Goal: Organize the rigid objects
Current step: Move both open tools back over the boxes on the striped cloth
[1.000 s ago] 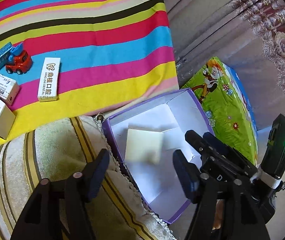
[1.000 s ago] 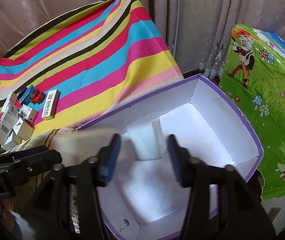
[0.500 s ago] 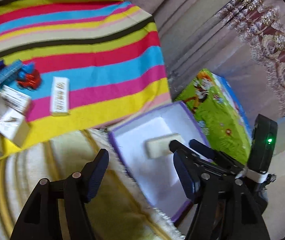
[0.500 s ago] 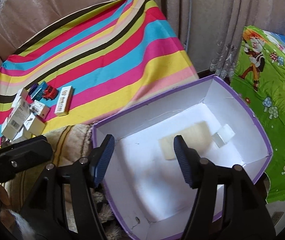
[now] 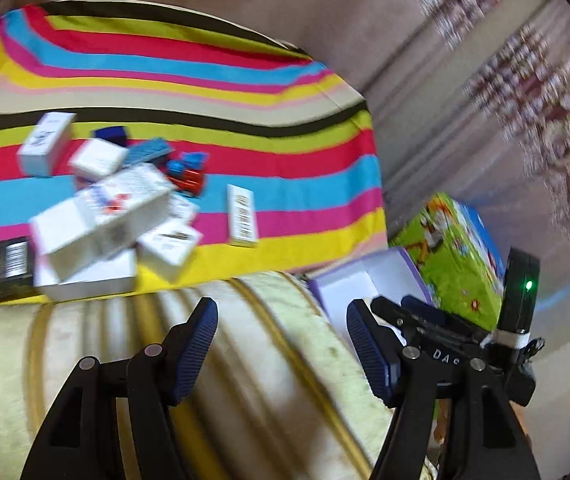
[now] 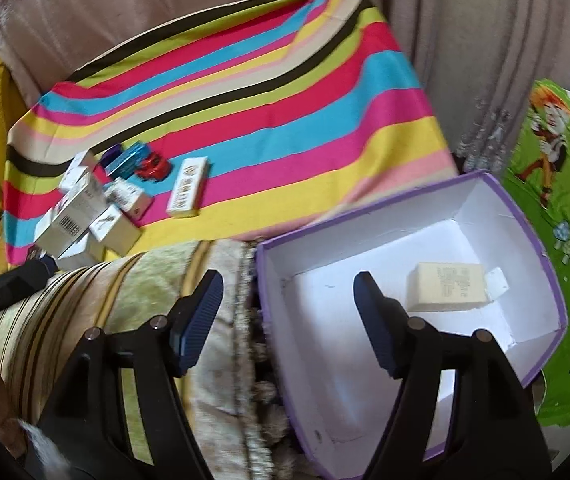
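- Both tools hang empty: the left gripper (image 5: 281,344) has its jaws spread wide over the striped cushion (image 5: 245,360), and the right gripper (image 6: 289,316) is just as wide apart, straddling the near wall of the purple box (image 6: 525,216).
- Inside that box a cream carton (image 6: 447,286) lies flat toward the far right corner, with a small white piece (image 6: 497,280) touching its right end.
- What is left to sort sits on the striped cloth (image 6: 285,100): a heap of white boxes (image 5: 101,216), a toy truck (image 5: 187,172) at its far edge, and a long white carton (image 5: 241,216) lying alone just right of the heap.
- That lone carton lies far and a little left of the left gripper's jaws, its long axis running near-to-far.
- By my reckoning the left gripper is the nearer one; the right would have to cross the cushion.
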